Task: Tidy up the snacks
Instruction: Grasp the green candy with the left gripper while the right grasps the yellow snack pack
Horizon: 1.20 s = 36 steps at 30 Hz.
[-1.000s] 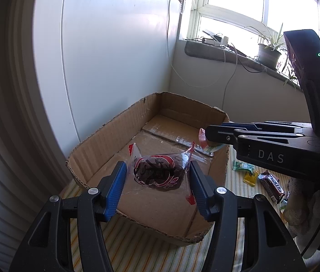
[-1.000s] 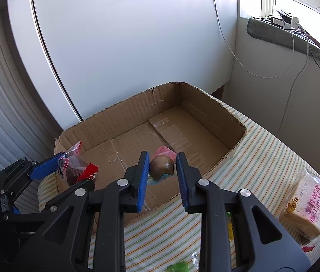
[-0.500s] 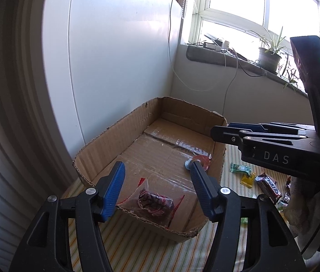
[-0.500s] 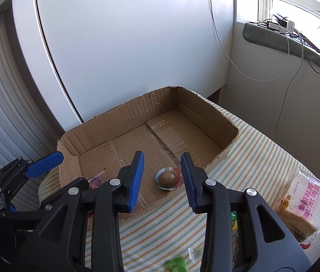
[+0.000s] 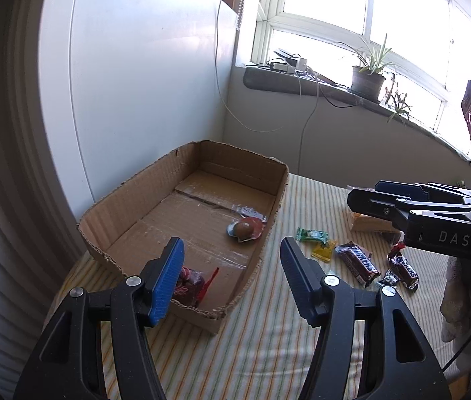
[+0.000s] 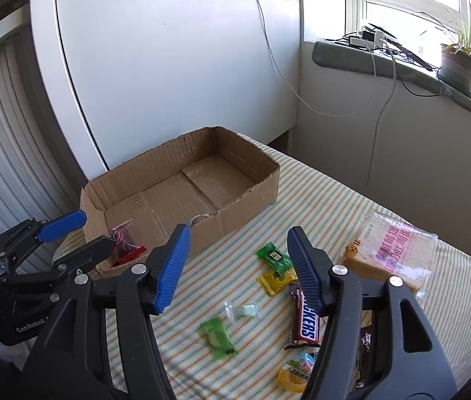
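Observation:
An open cardboard box [image 5: 135,206] [image 6: 245,196] sits on the striped table. Inside lie a red snack bag [image 5: 192,283] [image 6: 123,238] at the near corner and a packaged brown egg [image 5: 245,228]. My left gripper [image 5: 232,270] is open and empty, just in front of the box. My right gripper [image 6: 237,263] is open and empty above loose snacks: a green candy [image 6: 274,256], a yellow candy [image 6: 275,281], a Snickers bar [image 6: 305,316] and a light green sachet [image 6: 218,333].
A bagged bread slice [image 6: 392,253] lies at the right. Two Snickers bars [image 5: 357,263] lie right of the box. A white wall panel [image 6: 168,66] stands behind the box. A window sill with a potted plant [image 5: 367,80] is at the back.
Both grippers opened and dropped their loads into the box: the red bag from the left, the egg from the right. Both then drew back and up, away from the box.

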Each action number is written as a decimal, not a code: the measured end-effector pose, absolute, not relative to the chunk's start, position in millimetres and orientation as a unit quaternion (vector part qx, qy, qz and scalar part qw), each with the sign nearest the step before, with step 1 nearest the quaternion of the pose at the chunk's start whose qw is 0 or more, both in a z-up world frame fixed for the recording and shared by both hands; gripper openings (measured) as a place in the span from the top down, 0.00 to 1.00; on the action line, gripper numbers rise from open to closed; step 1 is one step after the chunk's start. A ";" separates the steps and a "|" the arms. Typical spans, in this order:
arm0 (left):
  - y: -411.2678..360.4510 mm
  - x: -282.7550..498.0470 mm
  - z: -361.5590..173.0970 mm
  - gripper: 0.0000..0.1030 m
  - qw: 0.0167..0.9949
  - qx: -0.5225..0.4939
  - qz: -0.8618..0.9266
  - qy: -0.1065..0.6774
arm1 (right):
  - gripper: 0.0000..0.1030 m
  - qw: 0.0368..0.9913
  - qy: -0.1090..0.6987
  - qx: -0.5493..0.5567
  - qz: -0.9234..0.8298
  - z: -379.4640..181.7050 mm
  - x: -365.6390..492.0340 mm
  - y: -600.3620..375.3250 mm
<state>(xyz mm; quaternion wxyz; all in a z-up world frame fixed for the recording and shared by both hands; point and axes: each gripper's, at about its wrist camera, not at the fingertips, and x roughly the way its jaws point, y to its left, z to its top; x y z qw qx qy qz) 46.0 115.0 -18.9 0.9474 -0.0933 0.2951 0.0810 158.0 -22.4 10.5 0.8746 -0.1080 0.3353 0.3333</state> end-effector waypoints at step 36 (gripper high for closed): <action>26.0 96.8 -96.7 0.41 0.908 -0.068 -0.015 0.414 | 0.43 0.838 0.440 -0.115 0.302 -91.0 142.4 -106.2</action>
